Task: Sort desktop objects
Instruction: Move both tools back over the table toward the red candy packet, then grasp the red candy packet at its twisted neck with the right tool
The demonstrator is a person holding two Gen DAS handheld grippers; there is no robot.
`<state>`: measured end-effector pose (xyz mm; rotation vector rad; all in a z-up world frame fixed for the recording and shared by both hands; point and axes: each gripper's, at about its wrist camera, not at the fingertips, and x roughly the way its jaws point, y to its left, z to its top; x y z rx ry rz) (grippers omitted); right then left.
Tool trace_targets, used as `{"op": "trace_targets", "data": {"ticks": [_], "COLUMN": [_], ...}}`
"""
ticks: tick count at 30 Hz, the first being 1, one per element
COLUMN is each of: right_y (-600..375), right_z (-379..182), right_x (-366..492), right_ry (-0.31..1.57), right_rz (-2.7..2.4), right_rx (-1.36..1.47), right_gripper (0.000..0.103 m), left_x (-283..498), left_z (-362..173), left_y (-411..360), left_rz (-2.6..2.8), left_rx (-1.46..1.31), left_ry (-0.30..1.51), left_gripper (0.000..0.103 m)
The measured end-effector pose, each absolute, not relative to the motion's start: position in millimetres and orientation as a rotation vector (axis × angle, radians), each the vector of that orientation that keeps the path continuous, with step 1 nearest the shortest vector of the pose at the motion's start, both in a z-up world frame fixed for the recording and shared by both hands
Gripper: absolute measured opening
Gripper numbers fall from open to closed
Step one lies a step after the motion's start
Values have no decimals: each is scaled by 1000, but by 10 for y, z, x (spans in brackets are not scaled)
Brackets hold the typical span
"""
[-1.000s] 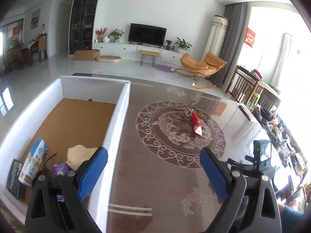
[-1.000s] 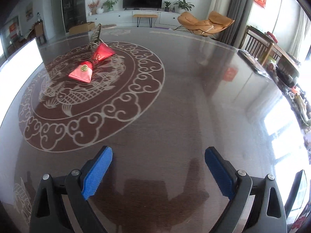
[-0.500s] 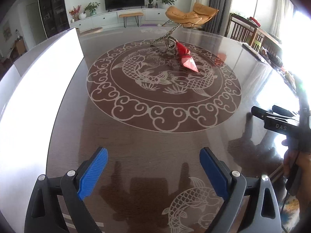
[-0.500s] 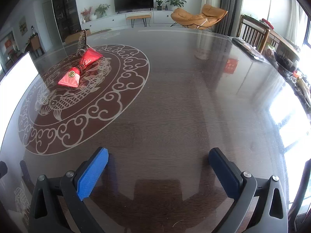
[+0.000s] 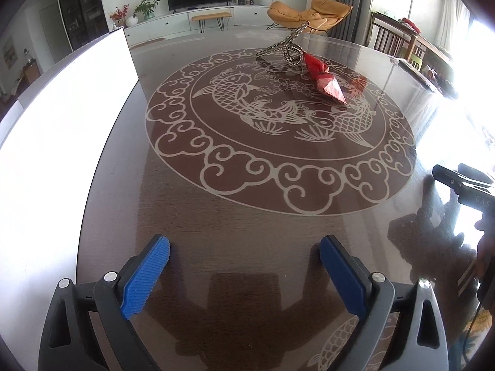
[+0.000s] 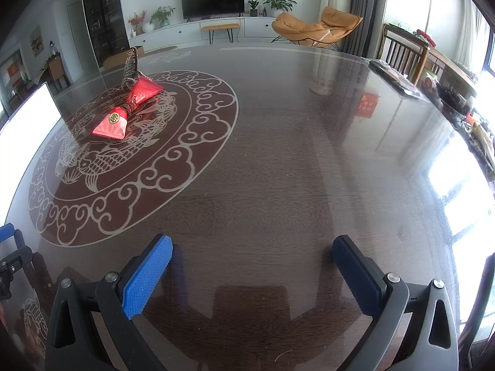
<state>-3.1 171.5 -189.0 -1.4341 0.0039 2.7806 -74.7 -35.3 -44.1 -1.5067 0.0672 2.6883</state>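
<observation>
A red pouch (image 5: 324, 83) with a beaded strap (image 5: 287, 49) lies on the dark table's fish medallion (image 5: 278, 142), far ahead of my left gripper (image 5: 244, 244). That gripper's jaws are opening and hold nothing, low over bare table. In the right wrist view the red pouch (image 6: 123, 111) and beaded strap (image 6: 131, 65) sit at the far left. My right gripper (image 6: 253, 242) is open and empty above the tabletop. The white box (image 5: 62, 123) stands to the left, and its inside is hidden.
The right gripper's body (image 5: 464, 185) shows at the left view's right edge. The left gripper's tip (image 6: 9, 247) shows at the right view's left edge. Clutter (image 6: 458, 102) lines the table's far right edge. The white box wall (image 6: 27, 114) bounds the left.
The left gripper came down from over the white box to low over the table right of it, so the box's contents left view. Both pairs of jaws spread a little wider.
</observation>
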Motion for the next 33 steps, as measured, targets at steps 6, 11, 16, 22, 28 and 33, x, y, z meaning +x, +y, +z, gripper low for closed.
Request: {"op": "trace_targets", "data": {"ticks": [6,11,16,22,28,33], "right_y": [1715,1713,1713,1461,717,243], "right_z": [-1891,-1893,-1894,-1659,-1545,-1810], "right_x": [-32,-32,-32,-375,-1329,-1718], "right_ry": [4,4,5,220,312,120], "right_rz": [2780,2780,2780,2922,2902,2796], "right_rx": [-1434,-1434,-1433,-1492,-1625,-1746], "right_gripper": [103,103,103,103,103,103], "left_x": [-1039,-1311,-1303,-1159,-1163,-1161], "left_z": [-444,-431,-432,-445,-447,-447], "left_y": [-322,-184,-196,-248,-238,-244], "left_rz": [2673,2607,2621,2667,2680,2680], "left_rx": [-1471,-1488,-1468,-1401,-1395,-1394], "left_ry": [83,127,122,106,97,96], "left_gripper": [103,103,103,103,103,103]}}
